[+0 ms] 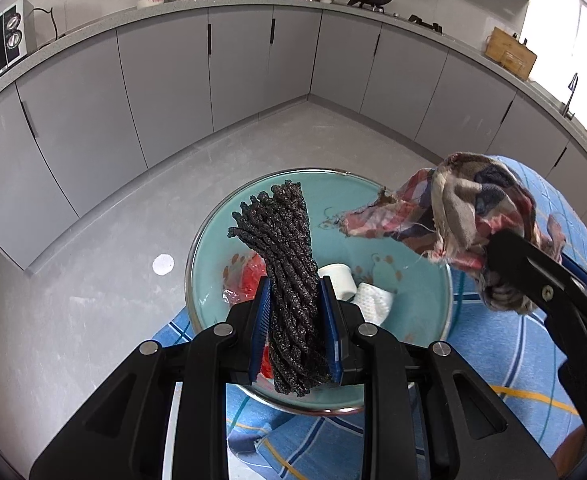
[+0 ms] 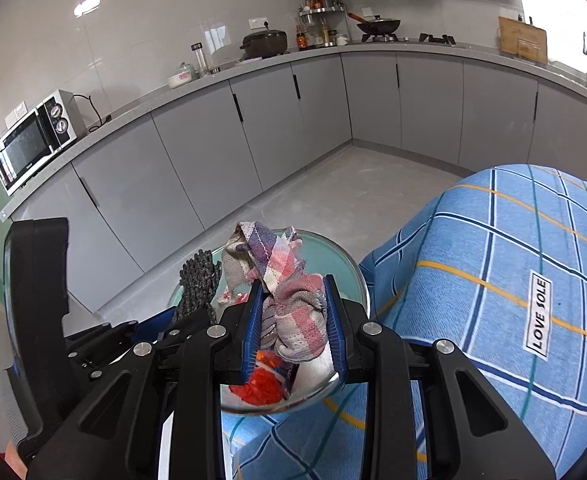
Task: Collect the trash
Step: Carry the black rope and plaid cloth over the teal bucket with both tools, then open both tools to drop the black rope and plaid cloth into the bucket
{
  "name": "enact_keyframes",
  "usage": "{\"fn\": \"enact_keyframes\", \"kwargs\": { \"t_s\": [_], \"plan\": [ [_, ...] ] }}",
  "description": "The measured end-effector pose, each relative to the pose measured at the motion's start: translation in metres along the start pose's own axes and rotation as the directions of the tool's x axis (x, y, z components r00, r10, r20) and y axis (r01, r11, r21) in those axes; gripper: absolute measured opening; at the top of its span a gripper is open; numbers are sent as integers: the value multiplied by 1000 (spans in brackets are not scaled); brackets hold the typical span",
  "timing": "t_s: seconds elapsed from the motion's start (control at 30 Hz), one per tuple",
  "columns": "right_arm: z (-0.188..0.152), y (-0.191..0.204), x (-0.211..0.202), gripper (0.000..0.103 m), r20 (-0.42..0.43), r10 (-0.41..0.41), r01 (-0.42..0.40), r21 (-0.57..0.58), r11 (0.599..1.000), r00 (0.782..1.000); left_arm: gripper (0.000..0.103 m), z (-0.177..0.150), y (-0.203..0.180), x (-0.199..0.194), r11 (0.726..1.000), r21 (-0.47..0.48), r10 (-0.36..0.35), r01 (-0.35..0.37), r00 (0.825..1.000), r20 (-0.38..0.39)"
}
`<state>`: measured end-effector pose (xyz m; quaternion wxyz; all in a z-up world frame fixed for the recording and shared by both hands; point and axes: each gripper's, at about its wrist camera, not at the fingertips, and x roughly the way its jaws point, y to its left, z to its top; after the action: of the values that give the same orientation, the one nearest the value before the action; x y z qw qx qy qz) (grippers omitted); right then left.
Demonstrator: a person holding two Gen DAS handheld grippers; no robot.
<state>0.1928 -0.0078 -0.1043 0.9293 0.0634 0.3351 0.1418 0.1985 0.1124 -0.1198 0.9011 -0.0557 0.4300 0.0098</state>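
Both grippers are loaded up here. The left gripper [image 1: 293, 320] has its jaws clamped on a bundle of black twisted cord [image 1: 283, 264], which sticks up out of the blue pads [image 1: 262, 320] and hangs a bit below them too. The right gripper [image 2: 293, 320] is gripping a crumpled plaid rag [image 2: 289, 300] — red, blue and beige, frayed at the edges — and it bunches up above the jaws.

Both are held over a round teal glass tray [image 1: 413, 312] with a metal rim. It sits on a surface covered with a blue checked cloth [image 2: 493, 280] with a "LOVE SOLE" label [image 2: 539, 316] on it. On the tray there's a red wrapper [image 1: 249, 276] to the left, a white cup [image 1: 339, 278] near the middle, and a white tissue [image 1: 373, 302] just beside the cup, touching it as far as I can see.

From the left wrist view the rag is off to the right of the cord, apart from it. Far side of the room — grey cabinets [image 2: 213, 148], a microwave [image 2: 33, 140] on the counter at left, and a pan [image 2: 379, 24] on the stove.
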Motion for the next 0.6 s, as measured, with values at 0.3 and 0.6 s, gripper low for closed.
{"fn": "enact_keyframes", "kwargs": {
  "t_s": [0.3,0.6],
  "plan": [
    [-10,-2,37,30,-80,2,-2,12,1000,997,25,6,0,30,1000,19,4,-3,998,-55],
    [-19,-11,62,30,-151,11,-5,43,999,988,25,3,-2,52,999,45,20,-16,995,-102]
  ]
}}
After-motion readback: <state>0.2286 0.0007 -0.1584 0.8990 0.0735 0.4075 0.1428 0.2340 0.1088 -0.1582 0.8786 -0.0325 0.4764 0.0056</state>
